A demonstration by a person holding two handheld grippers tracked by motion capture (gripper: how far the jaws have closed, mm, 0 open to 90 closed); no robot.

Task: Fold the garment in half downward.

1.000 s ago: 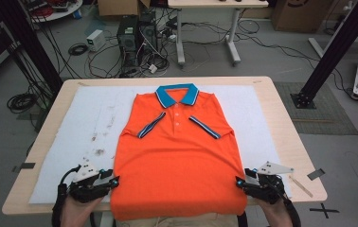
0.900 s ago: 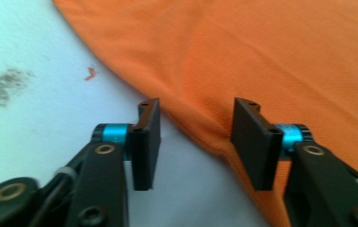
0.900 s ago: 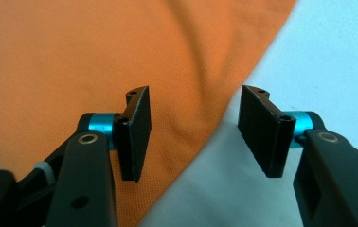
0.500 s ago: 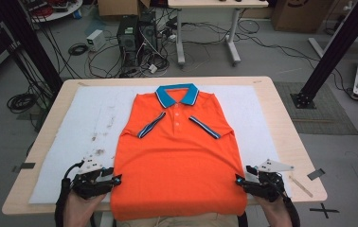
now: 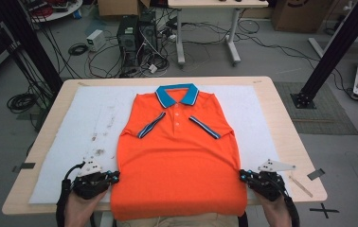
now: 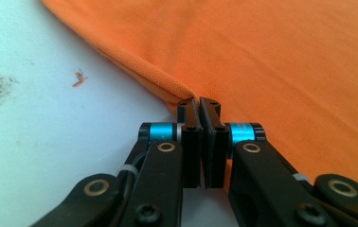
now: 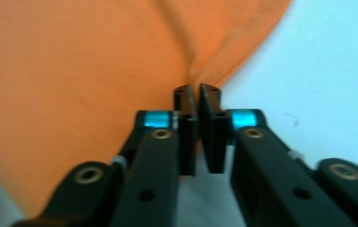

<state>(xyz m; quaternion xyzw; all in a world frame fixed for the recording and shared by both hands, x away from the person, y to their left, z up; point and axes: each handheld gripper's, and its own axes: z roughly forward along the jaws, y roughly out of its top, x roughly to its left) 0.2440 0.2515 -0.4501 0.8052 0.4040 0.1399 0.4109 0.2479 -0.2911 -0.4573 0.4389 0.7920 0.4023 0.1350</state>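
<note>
An orange polo shirt [image 5: 179, 156] with a blue collar lies flat, front up, on the white mat [image 5: 87, 118], its hem toward me. My left gripper [image 5: 113, 177] sits at the shirt's lower left edge. Its jaws have just been closing and now pinch a fold of the orange shirt [image 6: 262, 56] between the tips of the left gripper [image 6: 199, 101]. My right gripper [image 5: 242, 176] is at the lower right edge. Its jaws have also just closed, and the right gripper [image 7: 197, 90] nips the edge of the shirt [image 7: 73, 71], which puckers there.
The mat covers most of a wooden table [image 5: 288, 142] and has dark stains [image 5: 99, 151] left of the shirt. A strip of tape [image 5: 315, 174] lies near the table's right front corner. Computers, cables and a desk stand on the floor beyond.
Both hands keep their places at the shirt's lower sides. The jaws of both grippers have drawn together onto the shirt's edges.
</note>
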